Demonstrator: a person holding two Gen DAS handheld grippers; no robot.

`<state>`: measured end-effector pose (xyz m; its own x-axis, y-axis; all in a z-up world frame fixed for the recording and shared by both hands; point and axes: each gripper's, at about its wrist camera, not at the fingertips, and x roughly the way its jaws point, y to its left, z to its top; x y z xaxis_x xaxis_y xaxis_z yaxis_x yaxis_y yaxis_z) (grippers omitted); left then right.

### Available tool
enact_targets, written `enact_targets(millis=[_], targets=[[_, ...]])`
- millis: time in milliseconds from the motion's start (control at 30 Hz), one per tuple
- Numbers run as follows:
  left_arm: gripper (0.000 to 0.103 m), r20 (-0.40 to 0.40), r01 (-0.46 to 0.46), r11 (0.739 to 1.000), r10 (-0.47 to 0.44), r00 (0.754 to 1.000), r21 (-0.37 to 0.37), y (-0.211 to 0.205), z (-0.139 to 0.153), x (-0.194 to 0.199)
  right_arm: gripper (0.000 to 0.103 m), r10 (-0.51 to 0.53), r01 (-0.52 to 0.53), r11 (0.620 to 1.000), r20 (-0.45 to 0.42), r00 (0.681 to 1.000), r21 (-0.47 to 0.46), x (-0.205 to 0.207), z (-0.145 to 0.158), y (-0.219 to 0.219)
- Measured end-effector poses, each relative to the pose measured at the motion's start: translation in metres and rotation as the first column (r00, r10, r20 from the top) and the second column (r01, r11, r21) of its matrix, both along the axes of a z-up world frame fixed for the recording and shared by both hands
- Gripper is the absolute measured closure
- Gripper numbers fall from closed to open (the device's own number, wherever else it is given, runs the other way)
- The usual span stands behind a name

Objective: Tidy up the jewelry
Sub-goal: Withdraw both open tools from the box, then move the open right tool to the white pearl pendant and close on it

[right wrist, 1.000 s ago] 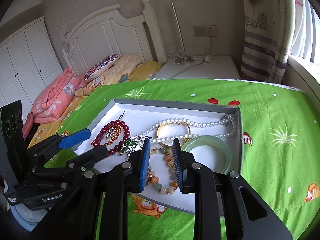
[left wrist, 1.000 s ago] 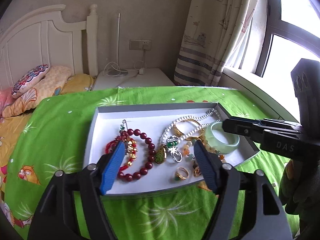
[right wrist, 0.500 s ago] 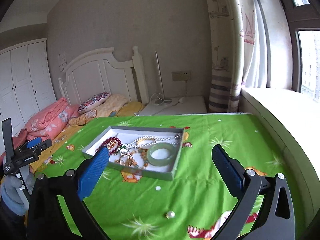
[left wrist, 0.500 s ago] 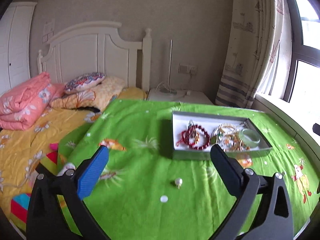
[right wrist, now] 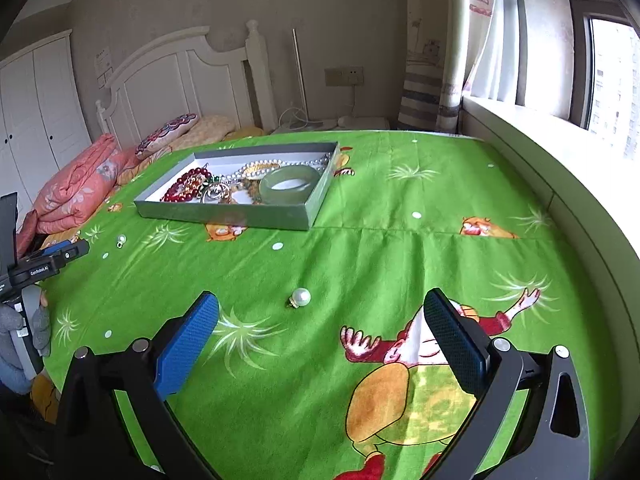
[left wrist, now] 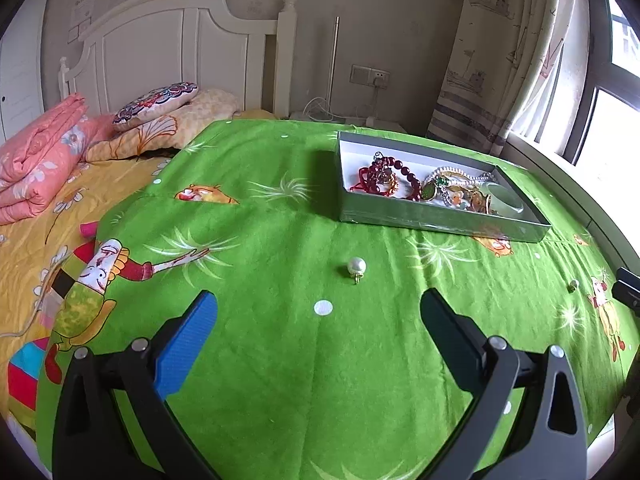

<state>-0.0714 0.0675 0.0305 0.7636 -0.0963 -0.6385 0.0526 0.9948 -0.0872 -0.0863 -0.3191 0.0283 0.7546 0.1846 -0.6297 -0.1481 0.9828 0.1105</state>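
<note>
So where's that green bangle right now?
The jade bangle lies inside the grey box on the green bedspread, at its window-side end beside the pearl necklace.

bare green bedspread (left wrist: 280, 360) ahead, grey tray (left wrist: 436, 216) beyond

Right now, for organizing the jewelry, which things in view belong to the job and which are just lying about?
Job:
- grey box with beads, pearls and green bangle
- pearl earring on the green spread, ahead of the open left gripper
- second pearl earring, ahead of the open right gripper

Lying about:
- pink quilt
- pillow
- curtain
</note>
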Motion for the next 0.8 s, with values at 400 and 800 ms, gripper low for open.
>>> enact_targets(millis=[400,800], targets=[[0.003,-0.077,0.033,0.998,-0.038,0.996,-0.06,0.003,-0.009,0.012,0.034,0.083,-0.099,0.987,-0.133,0.988,-0.125,0.026,-0.017,0.041],[0.003,-0.062,0.048,0.998,-0.051,0.997,-0.046,-0.001,-0.008,0.008,0.06,0.069,-0.088,0.992,-0.205,0.976,-0.086,0.048,-0.028,0.042]])
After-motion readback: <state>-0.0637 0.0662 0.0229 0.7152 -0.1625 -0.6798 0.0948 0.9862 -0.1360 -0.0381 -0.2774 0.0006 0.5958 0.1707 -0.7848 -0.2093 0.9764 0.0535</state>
